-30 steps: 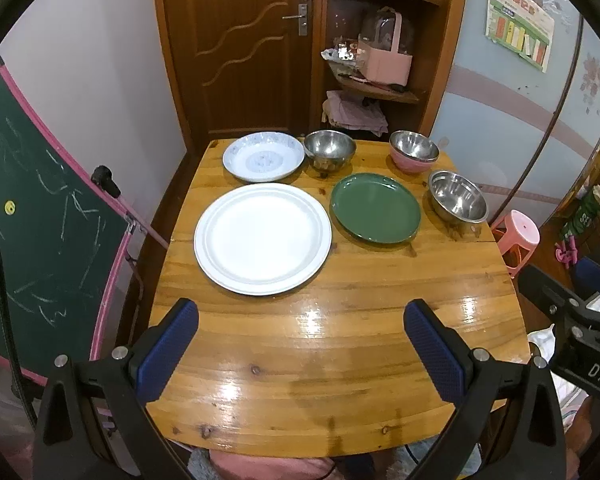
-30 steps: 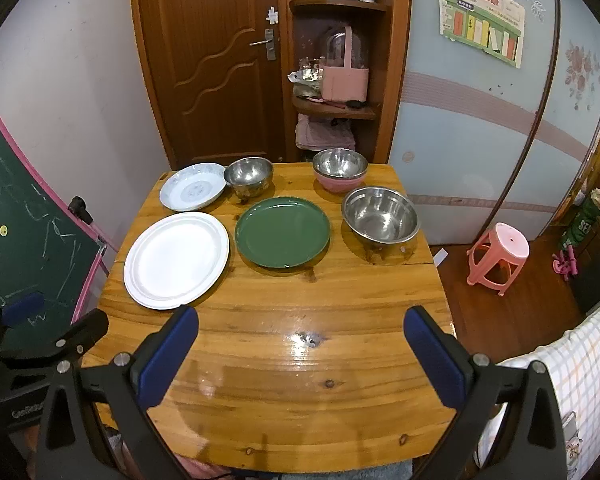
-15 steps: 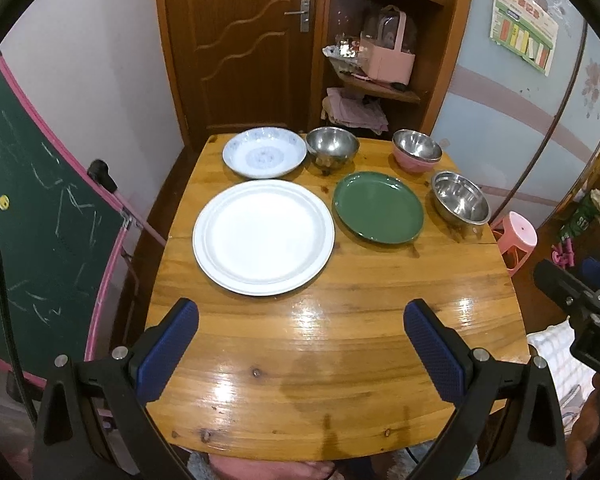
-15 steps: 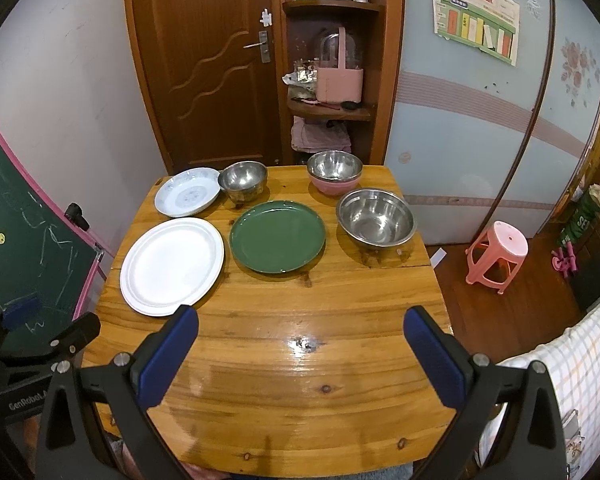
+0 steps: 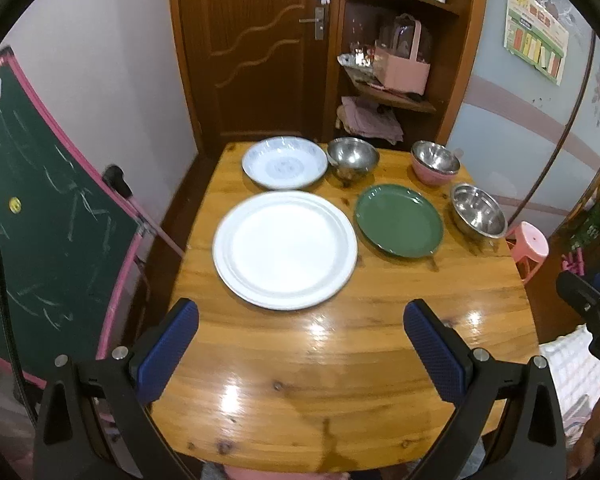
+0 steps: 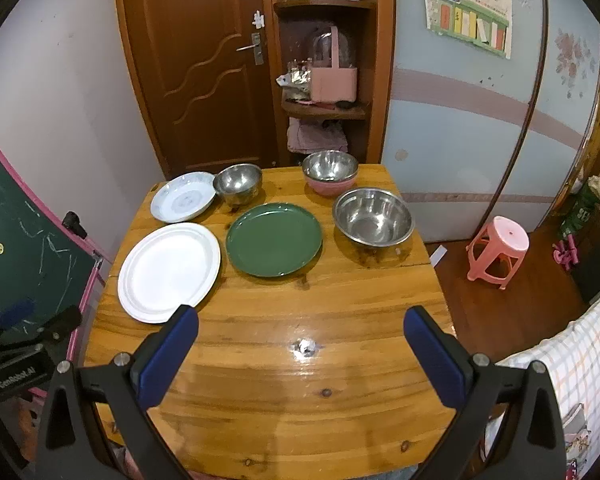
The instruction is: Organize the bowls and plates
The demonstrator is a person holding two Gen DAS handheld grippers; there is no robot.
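Three plates — large white plate (image 5: 285, 249), green plate (image 5: 399, 221), patterned plate (image 5: 285, 162) — and three steel bowls lie unstacked on the far half of the wooden bench (image 6: 300, 380). Left gripper (image 5: 300, 354) and right gripper (image 6: 300, 354) hover over the near edge, jaws wide and empty — nothing looks started, so a first pick calls for reaching forward.

Both wrist views look down and forward from above the near edge of the wooden table (image 5: 340, 380), toward the door (image 6: 204, 64). The left view sits further left, the right view further right. Both share the tabletop, door and shelf (image 5: 392, 92).
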